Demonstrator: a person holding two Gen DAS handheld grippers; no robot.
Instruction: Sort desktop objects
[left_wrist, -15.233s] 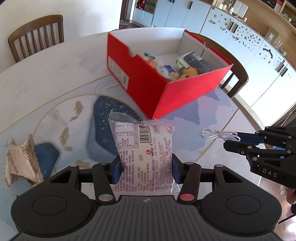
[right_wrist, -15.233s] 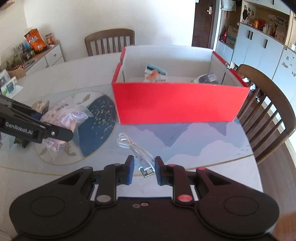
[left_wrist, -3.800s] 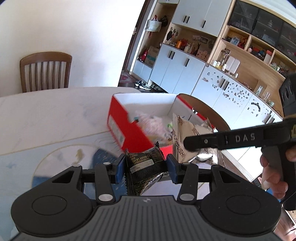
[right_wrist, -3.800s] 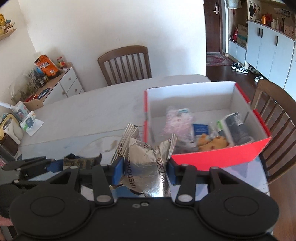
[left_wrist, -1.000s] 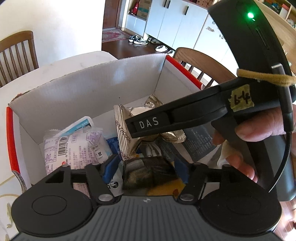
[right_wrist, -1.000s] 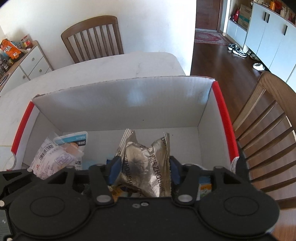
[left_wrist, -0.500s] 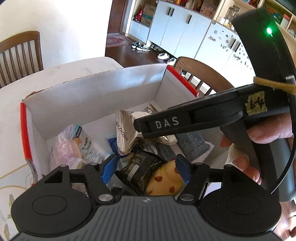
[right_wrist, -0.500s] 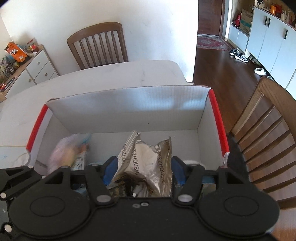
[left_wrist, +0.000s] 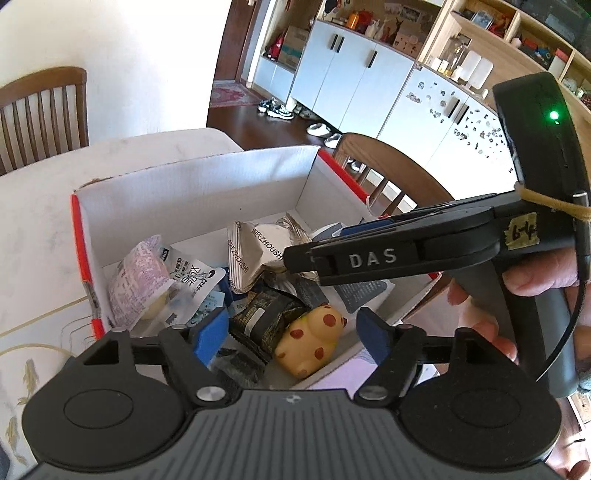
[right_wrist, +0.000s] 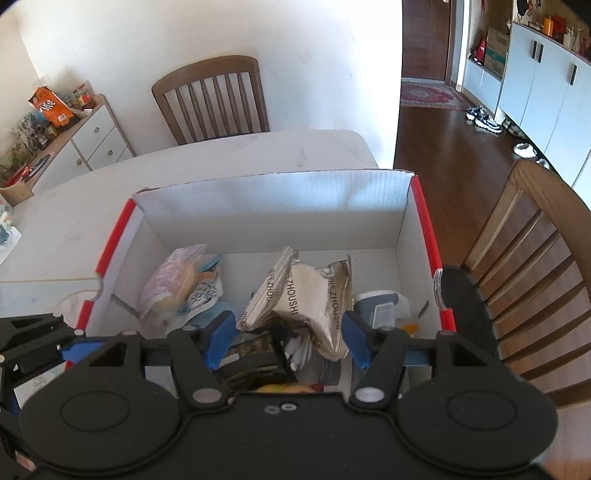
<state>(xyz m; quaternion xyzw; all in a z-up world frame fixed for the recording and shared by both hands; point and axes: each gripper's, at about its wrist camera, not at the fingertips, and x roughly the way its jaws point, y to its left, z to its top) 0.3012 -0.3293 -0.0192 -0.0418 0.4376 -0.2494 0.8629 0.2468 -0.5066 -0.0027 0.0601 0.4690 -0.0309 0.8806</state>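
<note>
The red cardboard box (left_wrist: 192, 192) (right_wrist: 273, 210) stands open on the table and holds several items. My left gripper (left_wrist: 293, 332) hovers over its near side with its jaws opening; nothing is between the pads. The dark snack packet (left_wrist: 262, 317) (right_wrist: 255, 354) lies loose in the box beside a yellow spotted toy (left_wrist: 310, 343). My right gripper (right_wrist: 288, 332) (left_wrist: 314, 247) stands open above the silver packet (right_wrist: 306, 295) (left_wrist: 258, 251), which rests in the box on the other items. A purple-and-white packet (left_wrist: 136, 280) (right_wrist: 170, 288) lies at the box's left.
A white cable (right_wrist: 299, 350) and a grey device (right_wrist: 380, 306) also sit in the box. Wooden chairs stand beyond the table (right_wrist: 214, 99) and at its right (right_wrist: 535, 258). A hand (left_wrist: 480, 325) holds the right gripper's handle. White cabinets (left_wrist: 351, 74) line the far wall.
Both grippers have risen and drawn back from the box. The left jaws spread and the dark packet dropped in. The silver packet now rests in the box, free of the right pads.
</note>
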